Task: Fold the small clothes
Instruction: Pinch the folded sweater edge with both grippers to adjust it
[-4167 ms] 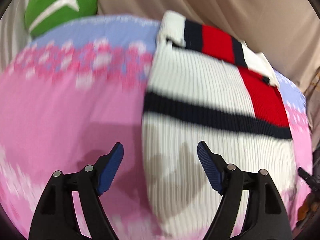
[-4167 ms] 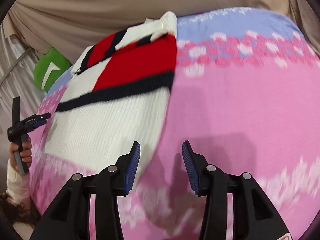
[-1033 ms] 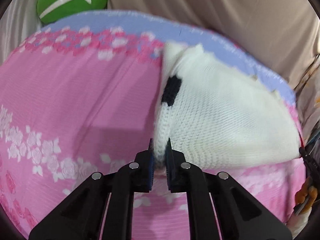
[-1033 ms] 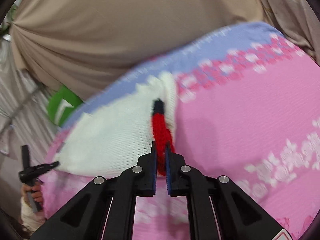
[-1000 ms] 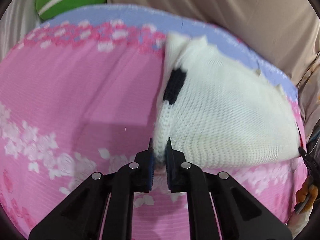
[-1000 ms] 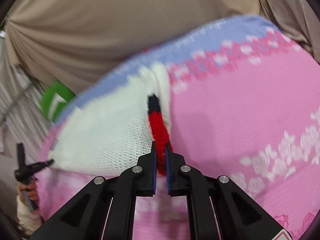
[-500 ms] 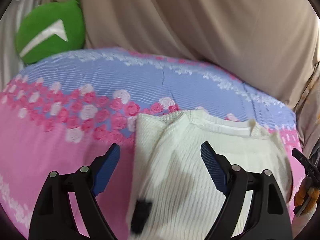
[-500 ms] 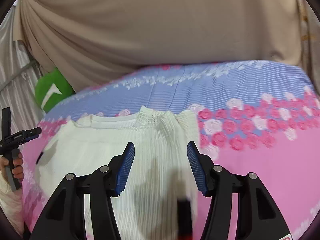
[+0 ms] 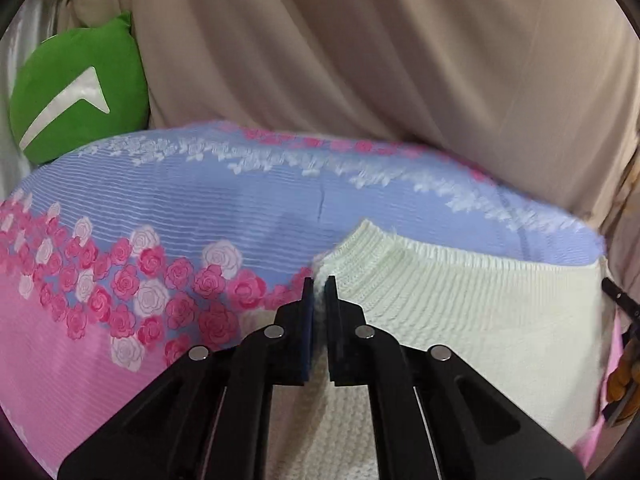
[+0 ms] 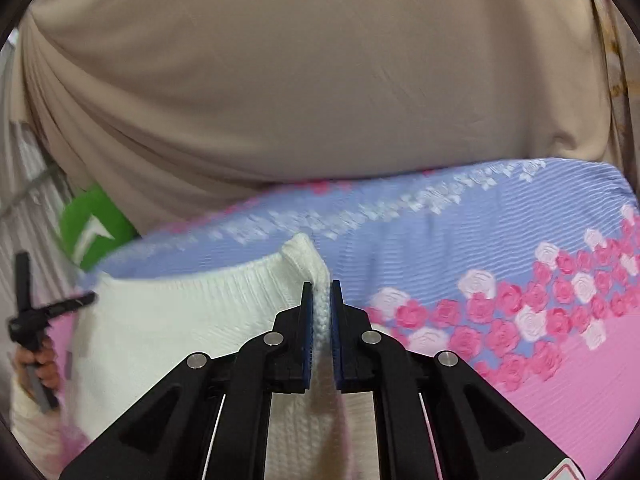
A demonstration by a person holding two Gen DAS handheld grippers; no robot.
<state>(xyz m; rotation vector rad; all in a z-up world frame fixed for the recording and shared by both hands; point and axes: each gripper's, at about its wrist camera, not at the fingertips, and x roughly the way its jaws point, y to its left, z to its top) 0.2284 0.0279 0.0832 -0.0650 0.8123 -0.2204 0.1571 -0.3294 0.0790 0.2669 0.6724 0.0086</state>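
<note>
A white knit sweater (image 9: 460,312) lies folded on a bed sheet (image 9: 180,204) printed in pink and blue with roses. In the left wrist view my left gripper (image 9: 319,285) is shut on the sweater's far left corner, knit pinched between the blue pads. In the right wrist view the sweater (image 10: 180,312) spreads to the left. My right gripper (image 10: 320,286) is at its far right corner, jaws closing, and the ribbed edge is pressed between the pads. The sweater's striped side is hidden.
A beige curtain (image 9: 400,60) hangs right behind the bed's far edge. A green cushion (image 9: 76,88) sits at the back left corner. A hand (image 10: 38,364) holding a black handle shows at the left edge of the right wrist view.
A second ago both grippers carried the sweater's hem toward the far side. Half a second ago both stood open over the folded sweater. Now both are closed on its far corners.
</note>
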